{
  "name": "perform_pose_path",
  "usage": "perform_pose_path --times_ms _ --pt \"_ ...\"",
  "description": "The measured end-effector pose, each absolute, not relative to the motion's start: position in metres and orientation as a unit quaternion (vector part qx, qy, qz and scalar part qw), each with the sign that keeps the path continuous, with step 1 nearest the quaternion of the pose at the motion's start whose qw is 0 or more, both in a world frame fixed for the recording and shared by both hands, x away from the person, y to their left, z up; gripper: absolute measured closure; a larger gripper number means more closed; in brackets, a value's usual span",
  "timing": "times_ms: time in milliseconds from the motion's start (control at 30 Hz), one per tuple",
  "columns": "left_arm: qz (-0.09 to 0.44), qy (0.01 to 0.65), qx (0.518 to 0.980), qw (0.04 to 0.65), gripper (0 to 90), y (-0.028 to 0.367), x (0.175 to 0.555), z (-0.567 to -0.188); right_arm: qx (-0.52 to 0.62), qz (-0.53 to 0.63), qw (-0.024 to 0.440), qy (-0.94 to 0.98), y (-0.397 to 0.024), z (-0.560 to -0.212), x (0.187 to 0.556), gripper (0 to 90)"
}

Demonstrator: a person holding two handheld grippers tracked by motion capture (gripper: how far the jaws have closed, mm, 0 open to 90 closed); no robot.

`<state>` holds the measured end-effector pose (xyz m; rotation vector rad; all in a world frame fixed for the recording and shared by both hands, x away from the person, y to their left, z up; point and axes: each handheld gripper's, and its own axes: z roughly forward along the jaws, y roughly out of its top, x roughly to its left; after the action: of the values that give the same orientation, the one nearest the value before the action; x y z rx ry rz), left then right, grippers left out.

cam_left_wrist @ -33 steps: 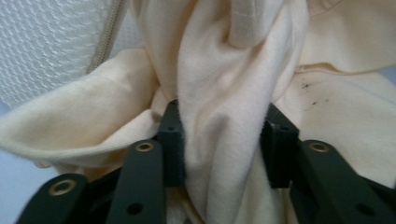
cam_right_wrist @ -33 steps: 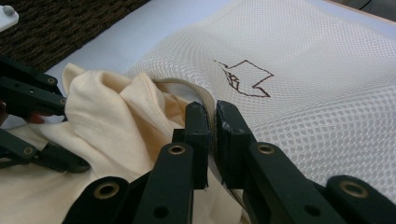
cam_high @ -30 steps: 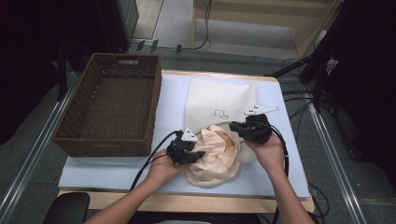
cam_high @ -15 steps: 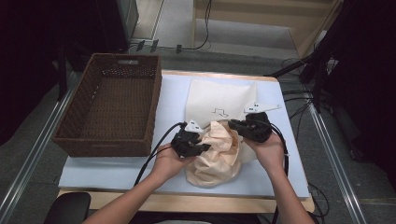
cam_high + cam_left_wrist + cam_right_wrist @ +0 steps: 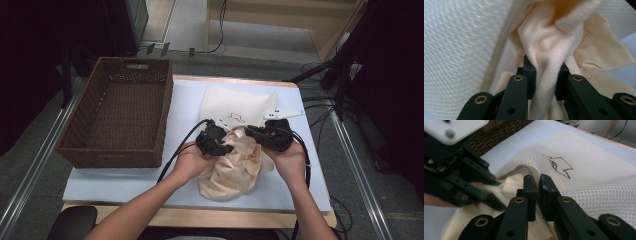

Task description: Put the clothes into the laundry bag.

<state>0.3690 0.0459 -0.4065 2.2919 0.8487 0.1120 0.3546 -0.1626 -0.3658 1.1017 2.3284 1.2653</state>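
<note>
I hold a bunched cream-coloured cotton garment (image 5: 235,165) at the near middle of the white-covered bench (image 5: 125,182), its lower part resting on the sheet just in front of me. My left claw (image 5: 546,72) has just been closing and now pinches a twisted fold of that cream cloth between its two black jaws, the fabric rising in a rope out of the grip. My right claw (image 5: 539,183) is clamped tight on the zippered edge of a white mesh laundry bag (image 5: 586,172), which lies flat on the bench beyond the garment and carries a small dark line drawing (image 5: 560,165) on its upper face. In the high view the two claws sit close together over the top of the garment, left claw (image 5: 216,142) and right claw (image 5: 267,136) near each other at the mouth of the mesh bag (image 5: 235,102). A dark brown woven rectangular basket (image 5: 120,117) stands on the left part of the bench, well apart from the cloth.
</note>
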Motion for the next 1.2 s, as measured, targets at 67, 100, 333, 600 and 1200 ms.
perform_pose_path --times_ms 67,100,333,600,1200 --pt "0.040 0.338 0.872 0.352 78.8 0.048 0.375 -0.402 0.379 0.439 0.136 0.804 -0.163 -0.365 0.354 85.2" --pt "0.043 0.344 0.866 0.359 78.8 0.049 0.378 -0.399 0.378 0.440 0.136 0.804 -0.163 -0.365 0.354 85.2" --pt "0.058 0.357 0.865 0.349 78.7 0.044 0.392 -0.405 0.381 0.441 0.134 0.802 -0.164 -0.366 0.354 85.2" --pt "0.047 0.366 0.868 0.331 76.5 0.041 0.405 -0.423 0.383 0.430 0.124 0.808 -0.163 -0.375 0.357 85.2" --pt "0.016 0.335 0.864 0.375 42.1 0.058 0.388 -0.392 0.388 0.431 0.127 0.805 -0.169 -0.377 0.358 85.3"
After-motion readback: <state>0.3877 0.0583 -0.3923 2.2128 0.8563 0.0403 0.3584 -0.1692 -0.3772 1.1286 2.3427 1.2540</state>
